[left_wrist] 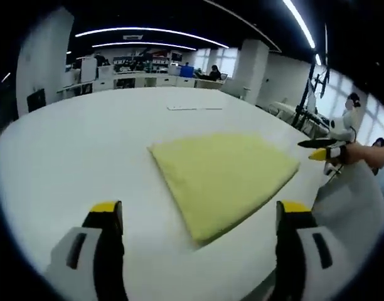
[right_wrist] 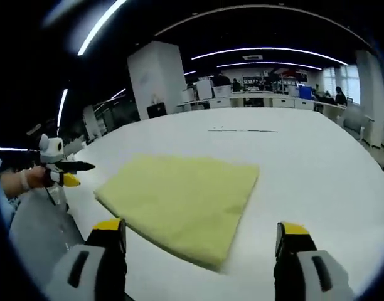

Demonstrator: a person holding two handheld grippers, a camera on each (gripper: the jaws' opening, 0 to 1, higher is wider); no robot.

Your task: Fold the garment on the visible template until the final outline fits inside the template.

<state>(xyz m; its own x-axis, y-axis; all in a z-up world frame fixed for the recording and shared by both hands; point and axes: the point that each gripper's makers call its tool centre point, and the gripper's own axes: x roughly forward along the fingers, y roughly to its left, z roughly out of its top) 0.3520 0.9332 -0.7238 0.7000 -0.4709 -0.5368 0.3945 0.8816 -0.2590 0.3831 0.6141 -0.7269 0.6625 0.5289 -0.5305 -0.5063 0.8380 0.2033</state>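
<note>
A folded pale yellow garment (left_wrist: pixel 220 179) lies flat on the white table (left_wrist: pixel 85 144); the right gripper view shows the same garment (right_wrist: pixel 182 200). My left gripper (left_wrist: pixel 201 219) hovers over the table's near edge, short of the garment, open with nothing between its yellow-tipped fingers (left_wrist: pixel 107 216). My right gripper (right_wrist: pixel 201 235) is likewise open and empty, just before the garment's near corner. The right gripper (left_wrist: pixel 327 149) also appears at the right of the left gripper view, held by a hand; the left gripper (right_wrist: pixel 63 169) appears at the left of the right gripper view. No template outline is clearly visible.
A thin dark line (left_wrist: pixel 195 108) marks the table far beyond the garment. Office desks, a white pillar (right_wrist: pixel 155 78) and seated people stand in the background. A person's grey sleeve (left_wrist: pixel 352 207) shows at the right of the left gripper view.
</note>
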